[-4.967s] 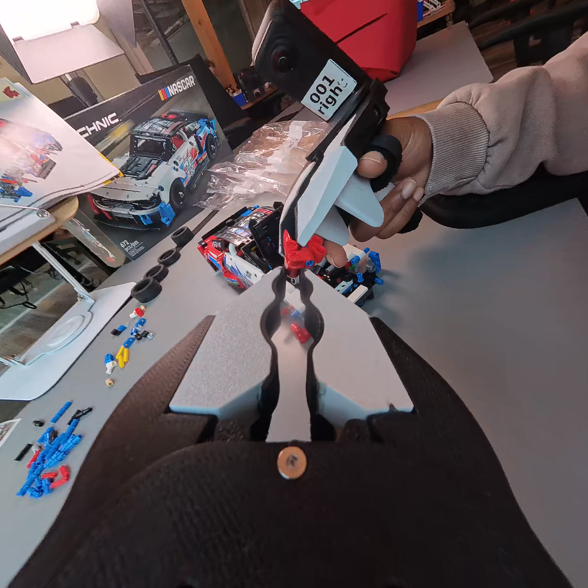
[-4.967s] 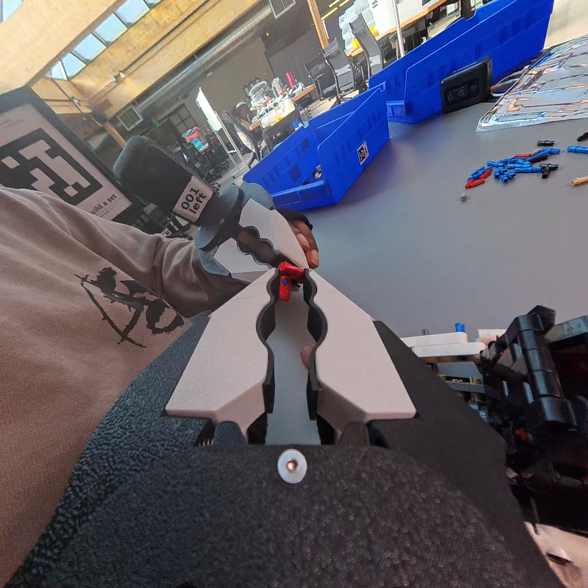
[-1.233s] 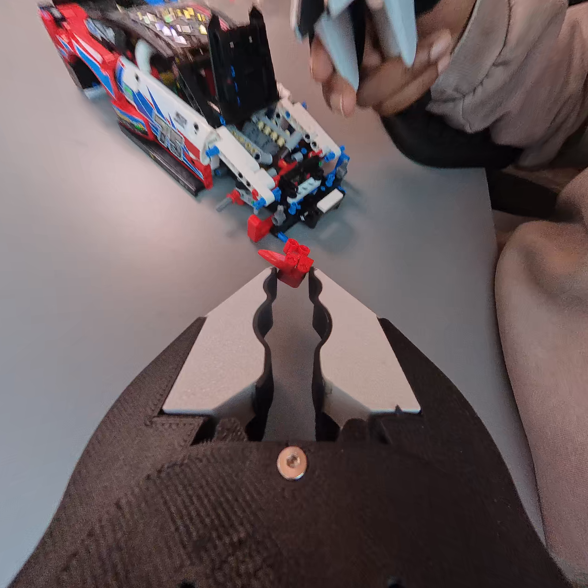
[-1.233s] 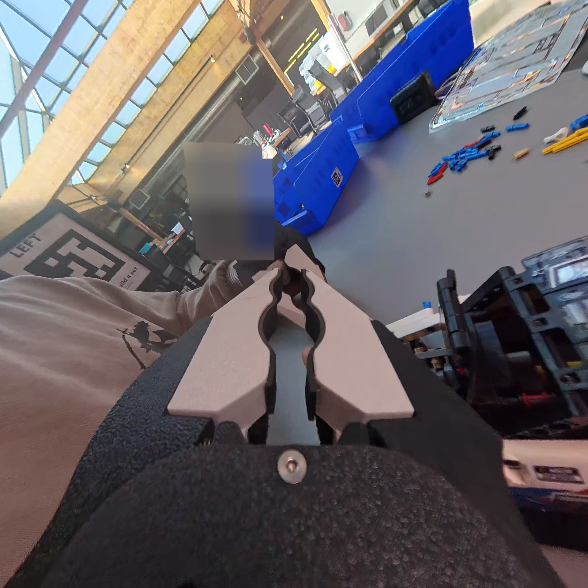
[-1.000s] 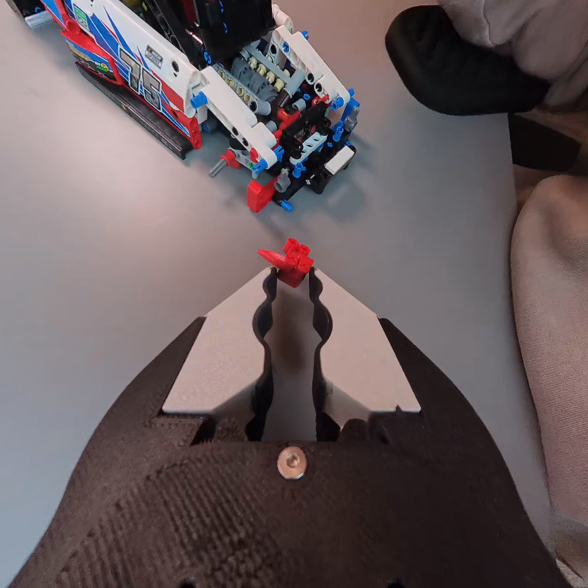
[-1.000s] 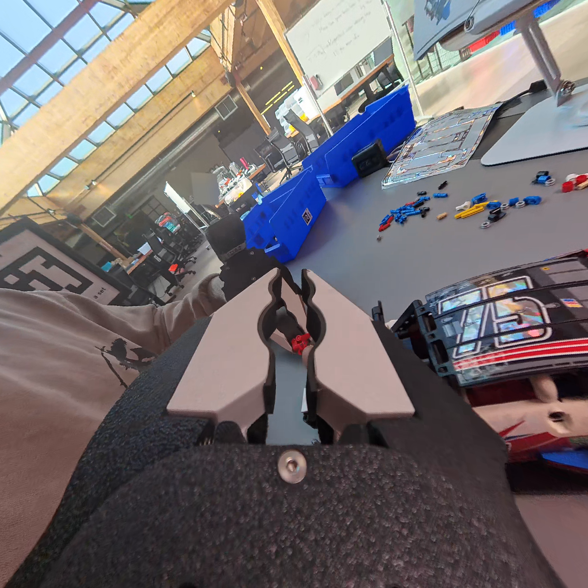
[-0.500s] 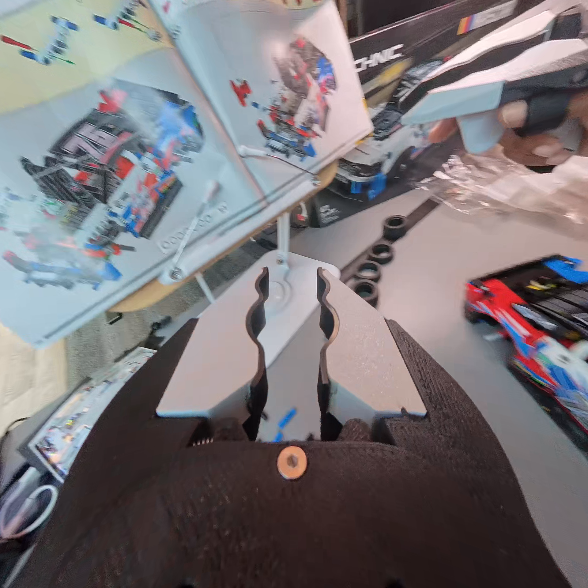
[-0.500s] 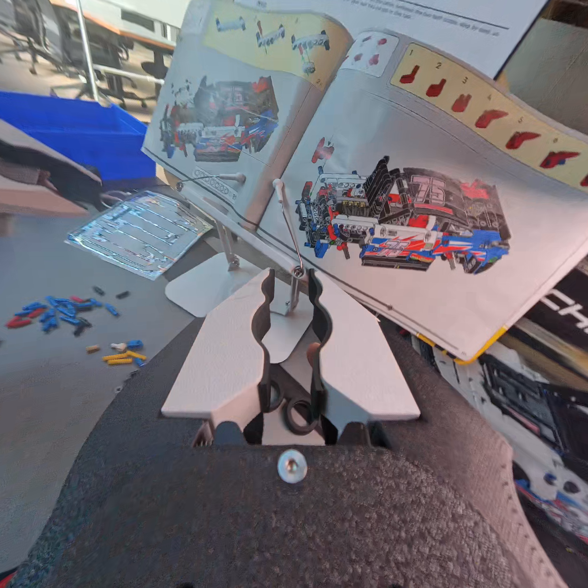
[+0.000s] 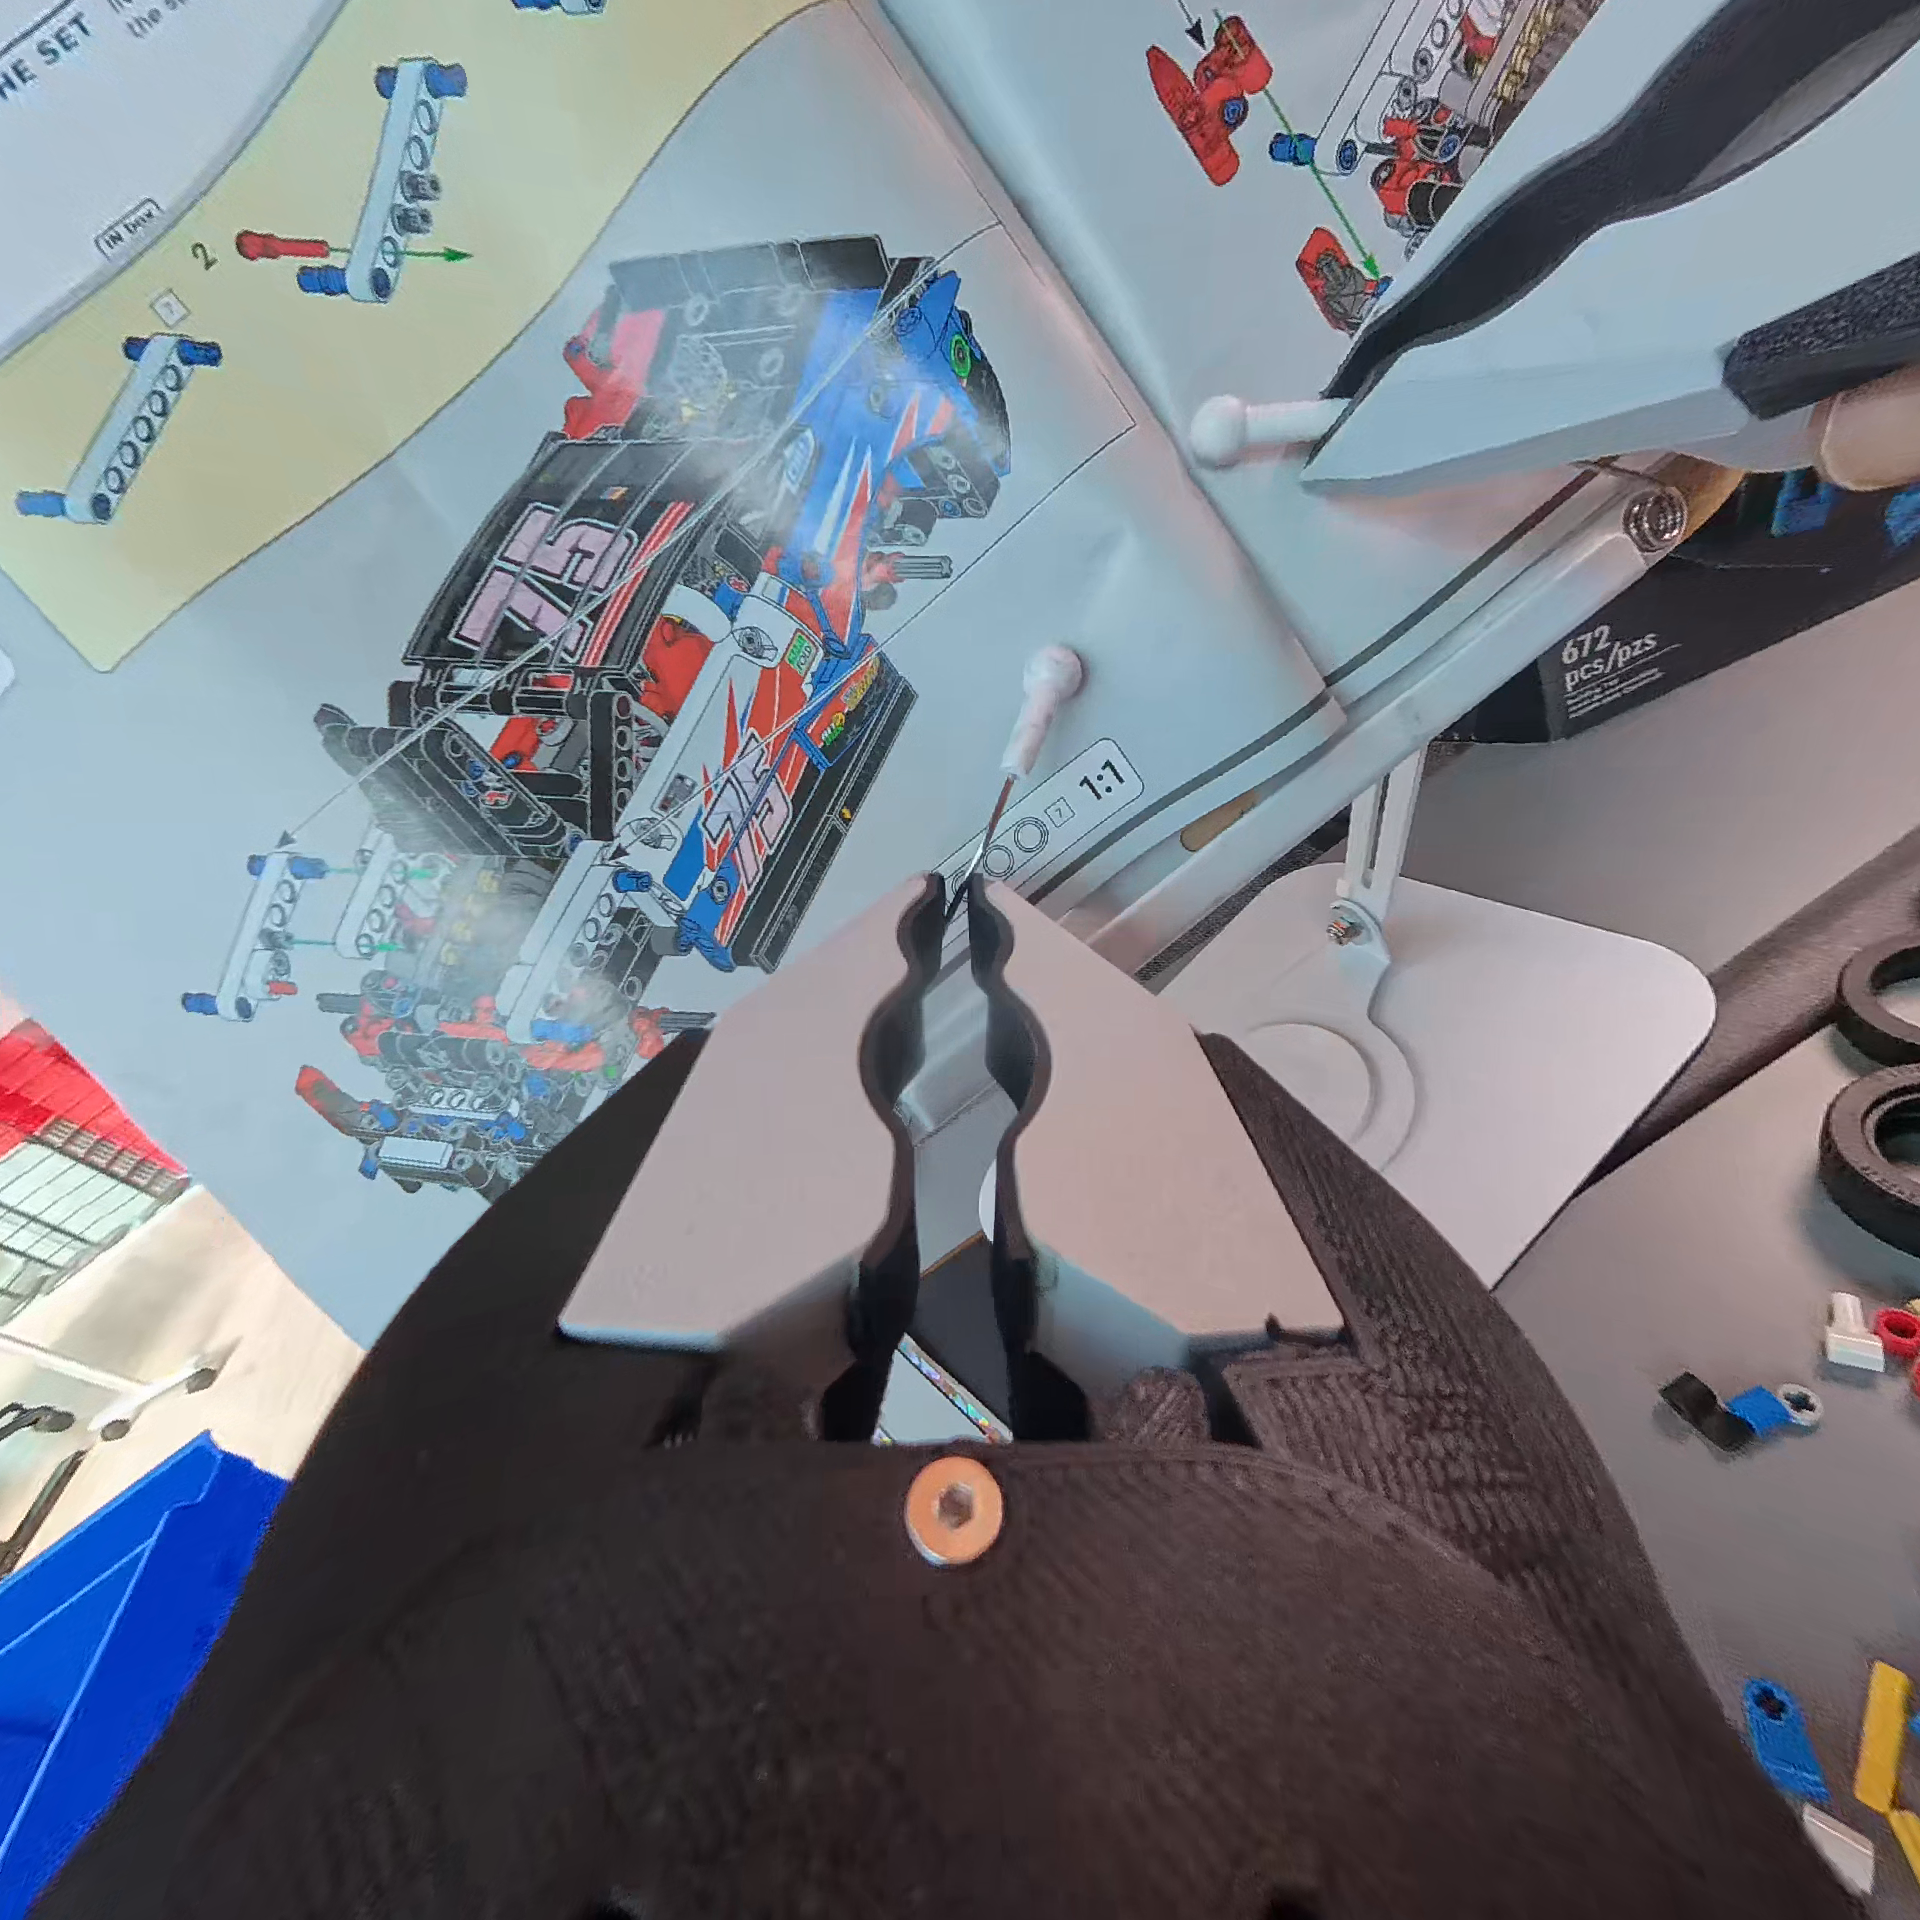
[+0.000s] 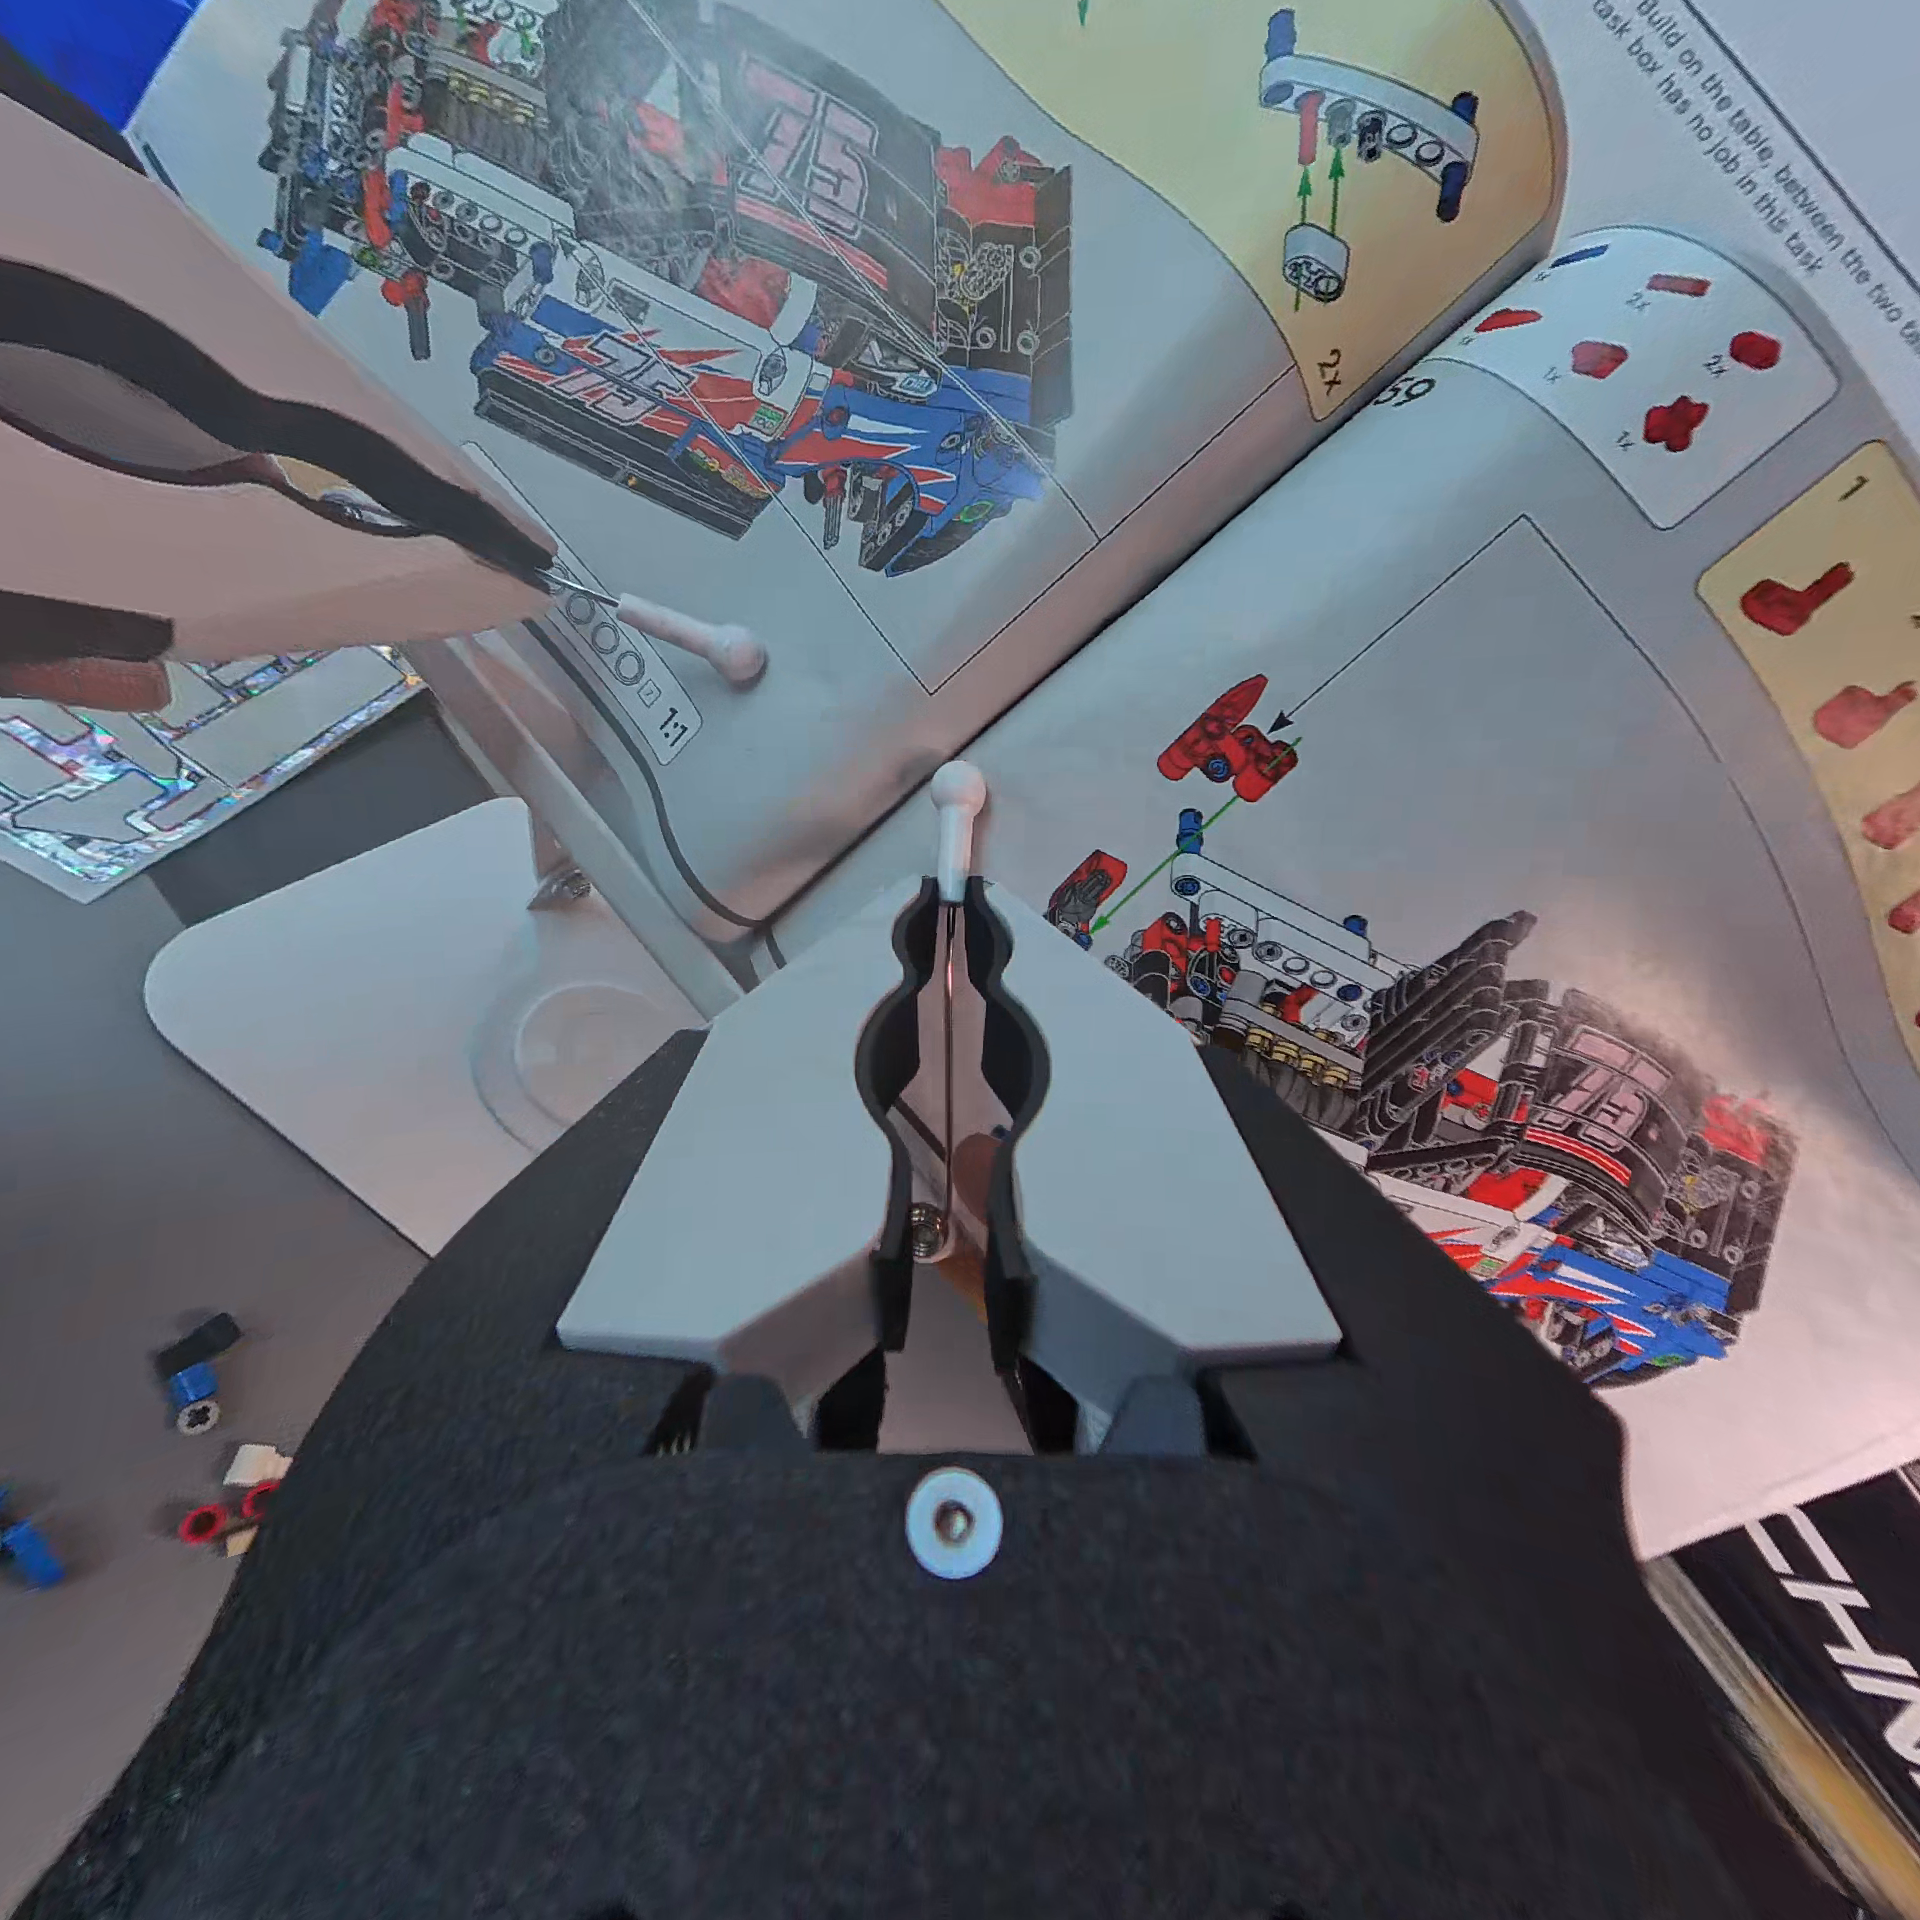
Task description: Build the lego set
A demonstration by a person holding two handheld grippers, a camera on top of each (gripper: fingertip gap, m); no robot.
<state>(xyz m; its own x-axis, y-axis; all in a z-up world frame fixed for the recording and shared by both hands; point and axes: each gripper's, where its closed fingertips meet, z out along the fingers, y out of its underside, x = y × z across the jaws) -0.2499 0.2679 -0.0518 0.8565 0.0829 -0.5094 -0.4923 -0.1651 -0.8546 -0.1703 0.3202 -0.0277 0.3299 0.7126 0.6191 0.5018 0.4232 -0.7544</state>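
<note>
Two page-holder wires pin the instruction booklet point(image 9: 644, 582) open on its stand point(image 9: 1496, 1049). Our left gripper point(image 9: 954, 894) pinches the left wire point(image 9: 1023, 727) at frame centre; our right gripper point(image 10: 954, 894) pinches the right wire point(image 10: 951, 831). We should swing both clear together, gently, before turning the page. Tyres point(image 9: 1881, 1153) and loose Lego pins point(image 9: 1766, 1403) wait lower right on the surface.

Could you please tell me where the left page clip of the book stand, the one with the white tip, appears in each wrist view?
Left wrist view: the left page clip sits just above centre, its wire pinched in the left gripper.
Right wrist view: the same clip lies left of centre, held by the left gripper.
Shared landmark: the open instruction book.
</note>
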